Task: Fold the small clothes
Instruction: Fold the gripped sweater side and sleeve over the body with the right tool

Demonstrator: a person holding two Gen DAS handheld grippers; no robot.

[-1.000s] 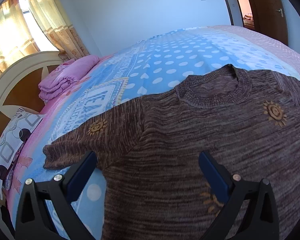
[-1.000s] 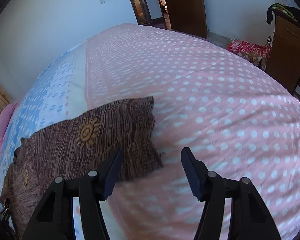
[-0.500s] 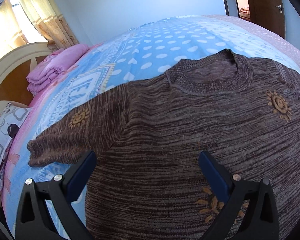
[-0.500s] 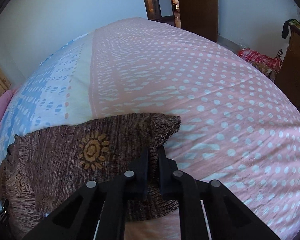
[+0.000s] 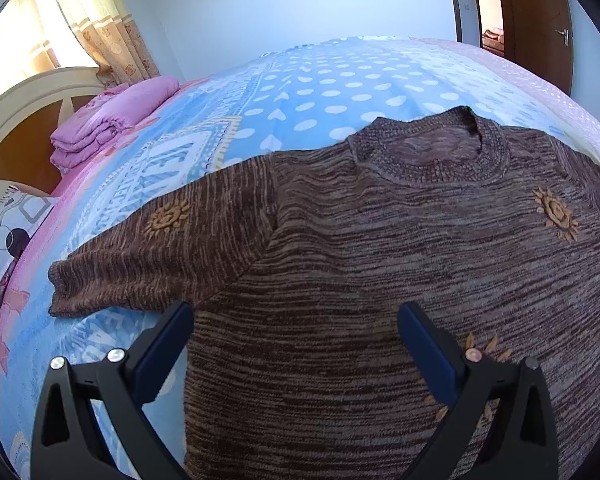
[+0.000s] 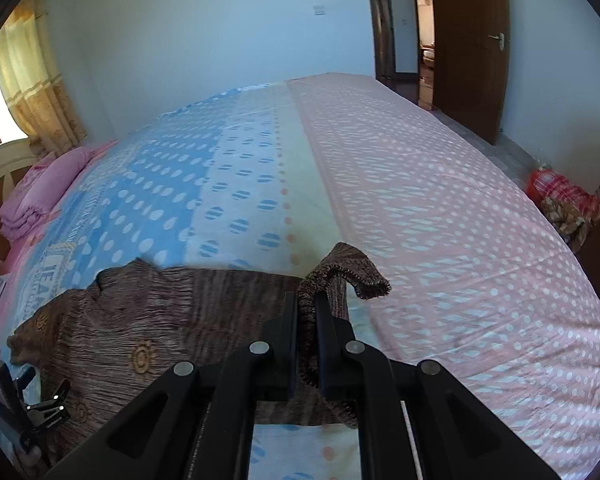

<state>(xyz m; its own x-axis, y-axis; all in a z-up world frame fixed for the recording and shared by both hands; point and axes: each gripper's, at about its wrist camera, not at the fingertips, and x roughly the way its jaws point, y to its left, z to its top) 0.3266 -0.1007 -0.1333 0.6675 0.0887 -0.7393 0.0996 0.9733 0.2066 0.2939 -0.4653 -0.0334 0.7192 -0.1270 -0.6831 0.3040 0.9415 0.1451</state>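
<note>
My right gripper is clamped tight on the cuff of the sweater's sleeve, the knit pinched between the two black fingers with the ribbed end flopping over the top of them. A second ago those fingers stood apart over the sleeve end as it lay flat on the pink dotted part of the bedspread; now they have closed and the sleeve has come up off the cover and swung in toward the body of the sweater. I take that as the first fold begun: the sleeve is caught and on its way across the chest.

My left gripper hangs wide open just above the lower chest of the sweater, holding nothing, and it has hardly shifted. The brown sweater lies face up and spread out on the bed, collar away from me, its other sleeve stretched flat to the left over the blue patterned cover. That sleeve is not yet folded, so most of the job is ahead.

Further off, a folded pink blanket sits by the headboard, with curtains behind and a brown door open at the far wall.
</note>
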